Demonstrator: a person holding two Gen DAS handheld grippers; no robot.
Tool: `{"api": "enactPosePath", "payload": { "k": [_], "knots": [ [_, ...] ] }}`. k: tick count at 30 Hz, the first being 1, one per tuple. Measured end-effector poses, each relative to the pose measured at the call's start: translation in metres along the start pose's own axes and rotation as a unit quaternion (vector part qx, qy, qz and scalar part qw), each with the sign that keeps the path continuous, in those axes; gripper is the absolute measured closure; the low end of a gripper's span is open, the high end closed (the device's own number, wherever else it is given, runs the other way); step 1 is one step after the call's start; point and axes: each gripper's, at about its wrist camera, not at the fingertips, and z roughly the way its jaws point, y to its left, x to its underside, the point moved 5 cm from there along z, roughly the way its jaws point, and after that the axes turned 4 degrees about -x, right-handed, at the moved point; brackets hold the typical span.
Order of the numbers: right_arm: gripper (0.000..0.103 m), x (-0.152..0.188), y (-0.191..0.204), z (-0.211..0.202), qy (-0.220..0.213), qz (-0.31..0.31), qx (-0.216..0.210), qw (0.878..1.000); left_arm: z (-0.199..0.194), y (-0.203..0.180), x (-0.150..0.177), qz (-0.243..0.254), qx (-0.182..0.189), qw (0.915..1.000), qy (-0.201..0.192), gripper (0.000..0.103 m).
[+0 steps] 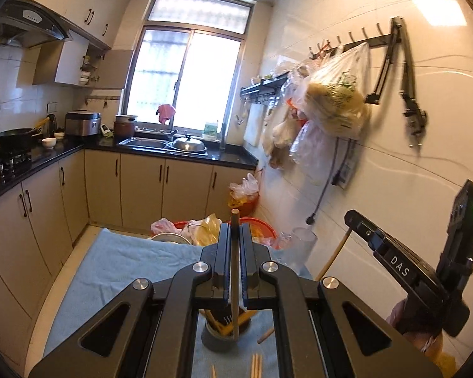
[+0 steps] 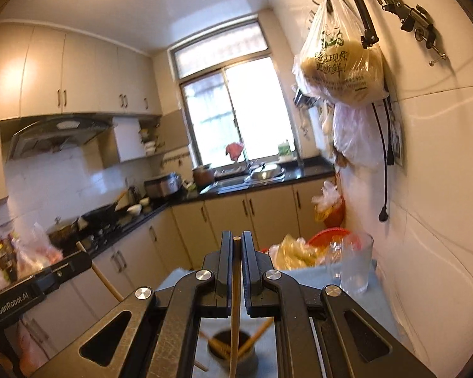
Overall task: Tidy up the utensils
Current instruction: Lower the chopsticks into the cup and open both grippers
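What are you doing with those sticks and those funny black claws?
A person is tidying chopsticks into a holder. The left gripper is shut on a chopstick held upright, its lower end in the gray holder on the blue towel. The right gripper is shut on another chopstick above that holder, which already has some inside. A few chopsticks lie on the towel.

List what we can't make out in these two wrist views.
- Left wrist view: holder contents, hidden by the left gripper body.
- Right wrist view: holder blurred; the right gripper stick's lower end is cut off by the bottom edge.
- Loose chopsticks cut off at the bottom edge, left view.
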Motion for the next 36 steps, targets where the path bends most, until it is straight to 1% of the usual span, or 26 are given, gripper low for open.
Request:
{"api": "enactPosePath", "payload": {
  "k": [3, 7, 8, 12, 14, 16, 18, 20, 21, 22, 23, 24, 25, 29, 31, 36],
  "knots": [
    [0.097, -0.001, -0.007, 0.022, -0.01, 0.012, 0.012, 1.0, 0.031, 0.0, 0.002, -0.001, -0.007, 0.9999, 0.014, 0.098],
    [0.097, 0.011, -0.02, 0.051, -0.006, 0.028, 0.026, 0.999, 0.069, 0.003, 0.019, -0.002, -0.017, 0.9989, 0.044, 0.098],
    [0.097, 0.017, -0.022, 0.057, 0.0, 0.03, 0.028, 0.999, 0.079, 0.005, 0.025, -0.004, -0.018, 0.9983, 0.055, 0.098],
    [0.097, 0.046, -0.03, 0.081, 0.045, 0.038, 0.025, 0.998, 0.099, 0.008, 0.042, -0.007, -0.018, 0.9964, 0.082, 0.098],
    [0.097, 0.059, -0.031, 0.092, 0.072, 0.04, 0.017, 0.996, 0.104, 0.008, 0.05, -0.006, -0.019, 0.9958, 0.09, 0.098],
    [0.096, 0.068, -0.033, 0.098, 0.087, 0.04, 0.015, 0.995, 0.106, 0.009, 0.054, -0.012, -0.018, 0.9952, 0.095, 0.098],
    [0.096, 0.075, -0.034, 0.1, 0.094, 0.04, 0.014, 0.995, 0.105, 0.01, 0.057, -0.017, -0.017, 0.995, 0.097, 0.098],
    [0.094, 0.078, -0.035, 0.101, 0.099, 0.038, 0.011, 0.994, 0.102, 0.01, 0.057, -0.018, -0.014, 0.9948, 0.099, 0.096],
    [0.087, 0.078, -0.036, 0.1, 0.099, 0.036, 0.011, 0.994, 0.099, 0.01, 0.057, -0.018, -0.014, 0.9949, 0.098, 0.094],
    [0.077, 0.077, -0.036, 0.099, 0.099, 0.035, 0.011, 0.994, 0.096, 0.01, 0.056, -0.018, -0.014, 0.9952, 0.095, 0.091],
    [0.073, 0.076, -0.037, 0.098, 0.097, 0.035, 0.011, 0.995, 0.093, 0.01, 0.054, -0.018, -0.015, 0.9954, 0.093, 0.088],
    [0.069, 0.074, -0.037, 0.096, 0.093, 0.035, 0.011, 0.995, 0.088, 0.01, 0.053, -0.018, -0.016, 0.9957, 0.089, 0.08],
    [0.068, 0.072, -0.037, 0.093, 0.089, 0.035, 0.012, 0.995, 0.084, 0.011, 0.051, -0.02, -0.017, 0.996, 0.085, 0.075],
    [0.068, 0.061, -0.035, 0.077, 0.077, 0.033, 0.013, 0.996, 0.058, 0.012, 0.043, -0.024, -0.016, 0.9971, 0.07, 0.074],
    [0.068, 0.056, -0.033, 0.066, 0.07, 0.03, 0.014, 0.997, 0.041, 0.012, 0.04, -0.022, -0.017, 0.9977, 0.062, 0.071],
    [0.061, 0.045, -0.025, 0.031, 0.058, 0.023, 0.016, 0.998, -0.005, 0.012, 0.043, -0.02, -0.013, 0.9987, 0.046, 0.062]
  ]
}}
